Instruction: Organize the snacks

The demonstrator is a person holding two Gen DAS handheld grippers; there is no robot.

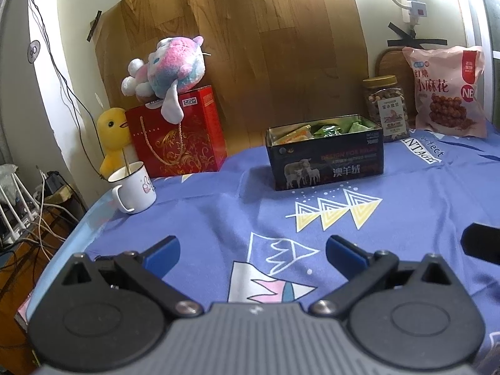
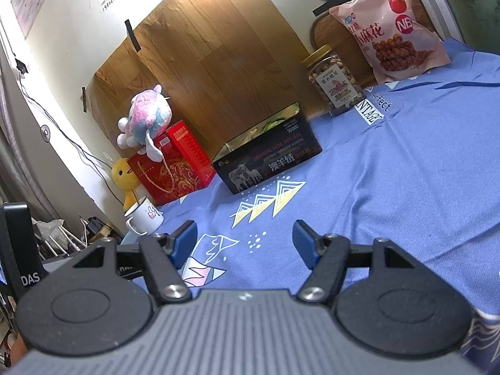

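Two grippers, both empty. Left gripper (image 1: 253,250) has its blue pads (image 1: 162,254) spread wide above the blue patterned tablecloth (image 1: 218,218), nothing between them. Right gripper (image 2: 245,242) likewise wide apart, tilted view, pads over bare cloth.

Black tin box (image 1: 325,156) sits mid-table, lid off, holding snack packets (image 1: 312,131) (yellow and green wrappers, seen best from the left wrist; the right wrist shows only a sliver inside). Well ahead of both grippers.

Behind and right of the tin: nut jar (image 1: 386,107) with yellow lid, upright; pink snack bag (image 1: 447,90) just beside it, propped against the wall.

Left side: red gift box (image 1: 178,140) with a pink-and-blue plush toy (image 1: 168,68) lying on top; yellow duck toy (image 1: 114,137) beside the box; white mug (image 1: 134,187) near the table edge in front of the duck, a stick standing in it.

Wood-grain sheet (image 1: 250,47) taped to the wall behind
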